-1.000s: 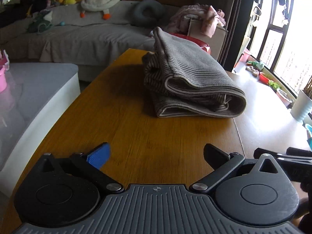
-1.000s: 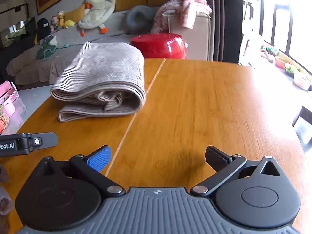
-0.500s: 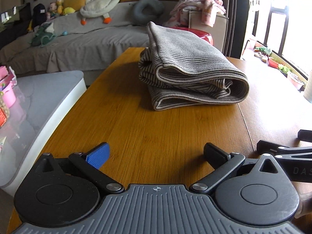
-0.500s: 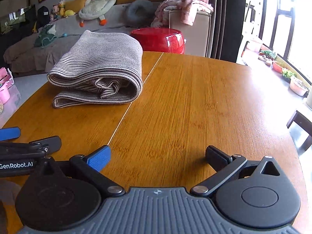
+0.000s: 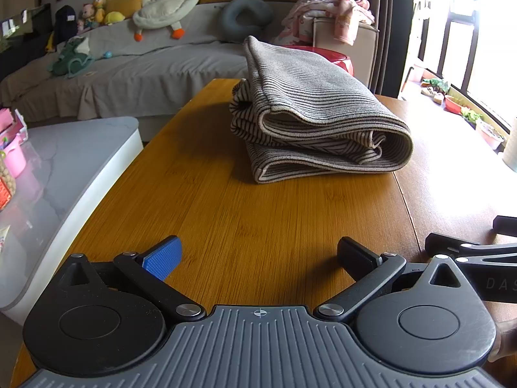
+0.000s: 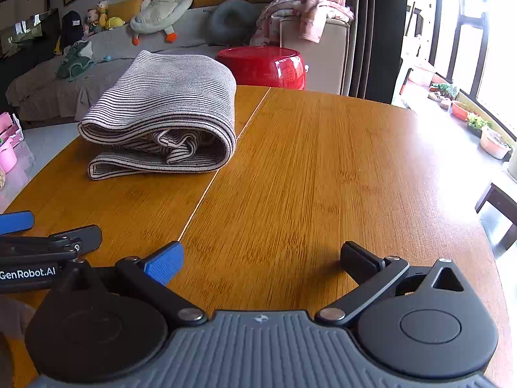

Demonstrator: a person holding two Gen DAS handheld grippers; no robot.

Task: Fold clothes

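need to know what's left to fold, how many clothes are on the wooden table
1. A striped grey garment, already folded, lies on the far left part of the wooden table, apart from both open grippers. No other clothes show on the table, though its near edge is hidden.

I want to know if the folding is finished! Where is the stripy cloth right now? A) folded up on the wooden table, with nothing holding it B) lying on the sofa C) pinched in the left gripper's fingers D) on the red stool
A: the stripy cloth lies folded on the wooden table, and both the left gripper and the right gripper are open, away from it.
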